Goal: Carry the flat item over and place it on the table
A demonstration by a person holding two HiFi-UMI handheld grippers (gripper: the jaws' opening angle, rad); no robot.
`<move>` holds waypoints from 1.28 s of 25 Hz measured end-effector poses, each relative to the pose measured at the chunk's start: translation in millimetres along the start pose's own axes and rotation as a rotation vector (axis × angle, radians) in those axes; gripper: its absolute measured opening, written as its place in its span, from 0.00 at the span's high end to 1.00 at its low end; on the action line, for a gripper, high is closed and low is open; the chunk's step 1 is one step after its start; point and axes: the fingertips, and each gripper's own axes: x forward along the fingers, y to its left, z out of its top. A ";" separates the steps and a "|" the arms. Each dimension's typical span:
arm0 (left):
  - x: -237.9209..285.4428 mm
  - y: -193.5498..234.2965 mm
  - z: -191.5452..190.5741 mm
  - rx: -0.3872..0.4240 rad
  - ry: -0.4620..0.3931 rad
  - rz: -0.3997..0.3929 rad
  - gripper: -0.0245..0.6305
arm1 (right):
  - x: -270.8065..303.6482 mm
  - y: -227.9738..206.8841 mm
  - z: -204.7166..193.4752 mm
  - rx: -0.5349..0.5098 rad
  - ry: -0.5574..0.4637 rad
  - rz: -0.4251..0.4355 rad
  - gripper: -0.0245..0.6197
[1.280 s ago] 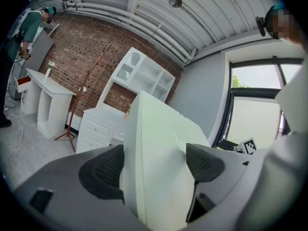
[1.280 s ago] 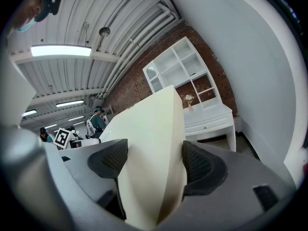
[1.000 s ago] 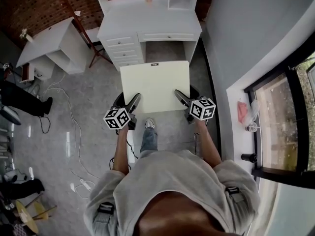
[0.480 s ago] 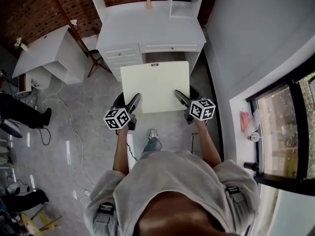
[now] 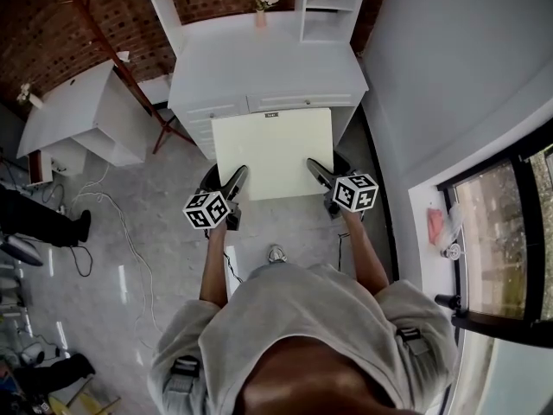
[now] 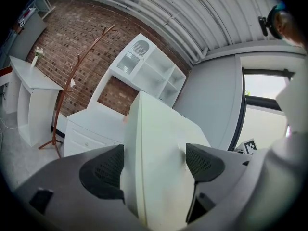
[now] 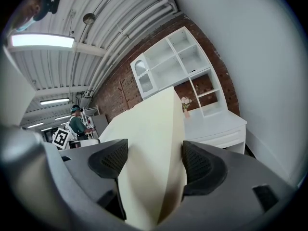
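A flat cream board [image 5: 273, 152] is held level in the air in front of the person, its far edge over the front of the white desk [image 5: 268, 59]. My left gripper [image 5: 233, 182] is shut on the board's near left edge, and my right gripper [image 5: 316, 174] is shut on its near right edge. In the left gripper view the board [image 6: 156, 162] stands edge-on between the black pads [image 6: 103, 170]. The right gripper view shows the board [image 7: 151, 158] clamped between its pads [image 7: 199, 165] the same way.
The desk has drawers [image 5: 207, 115] on its left, an open knee space and a hutch of shelves [image 5: 333, 11] with a small vase of flowers [image 5: 263, 3]. A second white desk [image 5: 73, 111] and a wooden coat stand [image 5: 130, 80] stand left. Cables [image 5: 121, 223] lie on the floor. A grey wall [image 5: 449, 67] runs along the right.
The person has walked forward with the board. The white desk has come nearer and now lies under the board's far edge. Both grippers keep the same hold.
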 end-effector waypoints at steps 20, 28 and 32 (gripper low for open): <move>62.7 60.0 31.1 0.005 0.043 -0.041 0.34 | 75.3 -21.4 13.5 0.033 -0.018 -0.055 0.38; 66.4 66.6 28.4 0.005 0.052 -0.034 0.34 | 83.1 -25.3 7.5 0.044 -0.010 -0.050 0.38; 72.5 73.7 28.3 0.006 0.056 -0.019 0.34 | 94.2 -30.8 6.1 0.052 -0.007 -0.041 0.38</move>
